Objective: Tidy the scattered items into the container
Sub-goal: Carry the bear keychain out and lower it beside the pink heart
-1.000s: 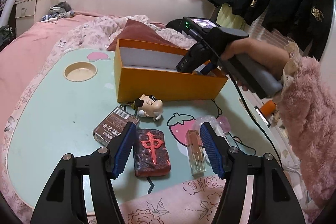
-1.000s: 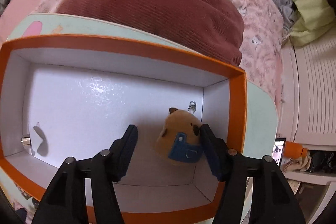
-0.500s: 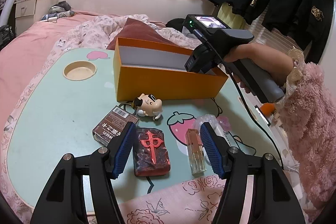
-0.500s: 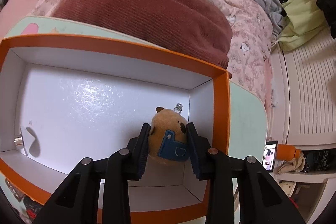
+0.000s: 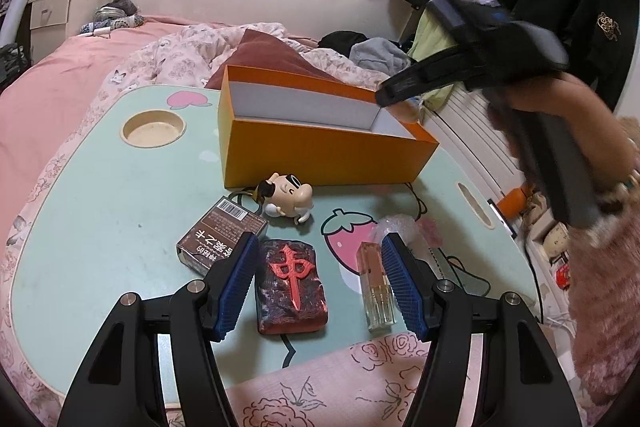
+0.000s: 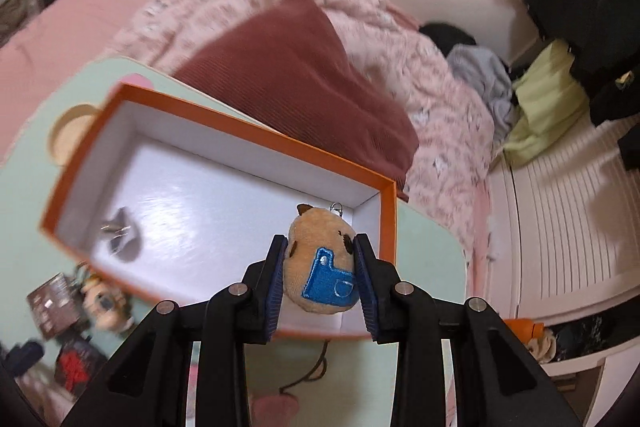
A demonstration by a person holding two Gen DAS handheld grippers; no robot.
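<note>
Lifted out of the orange box [image 6: 224, 131] since a second ago, the plush keychain [image 6: 320, 271] sits pinched between the right gripper [image 6: 320, 279] pads above the box's right end; the left gripper [image 5: 316, 283], half open and empty, straddles the mahjong tile [image 5: 290, 287] near the table's [image 5: 100, 195] front edge, long axis pointing at the box

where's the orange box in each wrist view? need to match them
Left wrist: orange box upper centre, beyond the open left gripper, on the green table.
Right wrist: orange box centre-left, seen from above, behind the right gripper shut on the plush keychain.
Shared landmark: maroon cushion behind the box.
</note>
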